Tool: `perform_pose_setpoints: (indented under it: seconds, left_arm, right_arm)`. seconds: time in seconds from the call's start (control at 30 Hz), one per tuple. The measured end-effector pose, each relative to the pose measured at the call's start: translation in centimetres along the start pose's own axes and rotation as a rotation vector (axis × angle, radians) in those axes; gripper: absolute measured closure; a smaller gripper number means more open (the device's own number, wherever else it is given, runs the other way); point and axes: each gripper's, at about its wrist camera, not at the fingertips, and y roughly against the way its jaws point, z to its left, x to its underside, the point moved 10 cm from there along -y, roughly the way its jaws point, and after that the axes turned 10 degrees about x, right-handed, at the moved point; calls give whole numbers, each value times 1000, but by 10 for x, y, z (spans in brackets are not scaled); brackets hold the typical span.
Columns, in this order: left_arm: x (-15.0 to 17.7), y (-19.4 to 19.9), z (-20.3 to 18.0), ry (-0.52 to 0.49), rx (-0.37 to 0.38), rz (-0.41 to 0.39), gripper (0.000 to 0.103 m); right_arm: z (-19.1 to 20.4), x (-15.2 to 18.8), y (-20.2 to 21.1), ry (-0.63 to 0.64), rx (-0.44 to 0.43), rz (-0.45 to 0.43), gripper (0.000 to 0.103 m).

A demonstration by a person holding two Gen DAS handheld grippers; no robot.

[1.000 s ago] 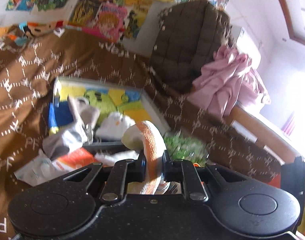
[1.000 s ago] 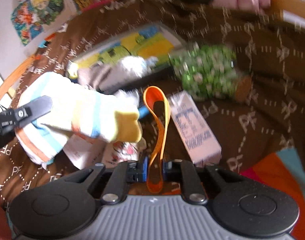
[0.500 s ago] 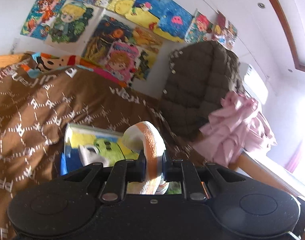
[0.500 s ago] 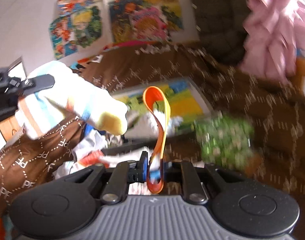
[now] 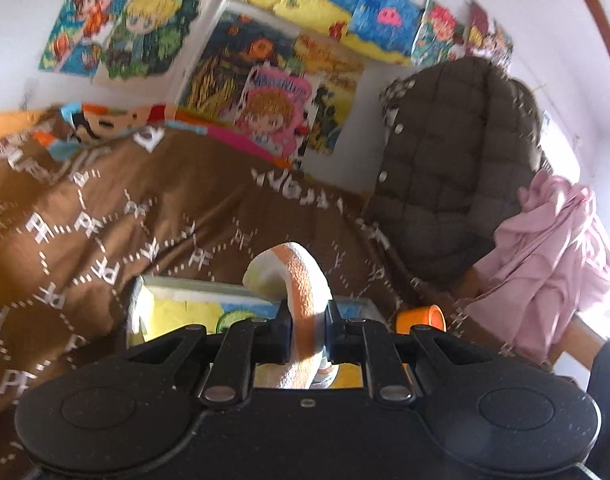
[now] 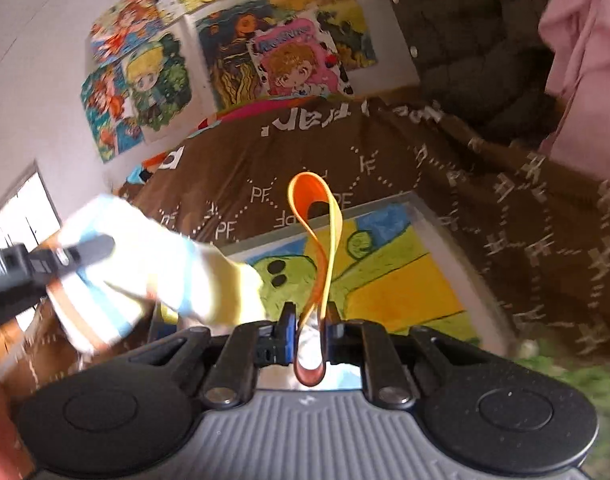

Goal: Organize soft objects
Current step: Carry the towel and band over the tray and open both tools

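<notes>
My L gripper (image 5: 308,334) clamped the sock (image 5: 301,280), R gripper (image 6: 309,334) clamped the band (image 6: 315,216), its loop pointing fwd; sock hung left of it.

A bedroom in a home, probably a child's. Brown bedspread (image 5: 117,220) printed with white letters spread across a bed, filling the near and middle ground. Cartoon posters (image 5: 261,56) taped edge to edge on the white far wall. Quilted dark jacket (image 5: 453,168) and pink garment (image 5: 553,264) hung at the far right. Bright cartoon picture board (image 6: 385,272) lying flat on the bedspread. Daylight from the right.
</notes>
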Motion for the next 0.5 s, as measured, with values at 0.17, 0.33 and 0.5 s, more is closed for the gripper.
perform_pose_setpoints:
  seconds: [0.17,0.33,0.5]
  left_arm:
    - [15,-35,33,66,-6,66,87]
    - [32,-54,66,117,-37,136,87]
    - [49,-63,88,129,-99,205,86]
  right_arm:
    - [4,-1,-48,-75,-32,86,87]
    - [9,11,-80,-100,-17,163,87]
    - [4,30,-96,-122,2,212,85]
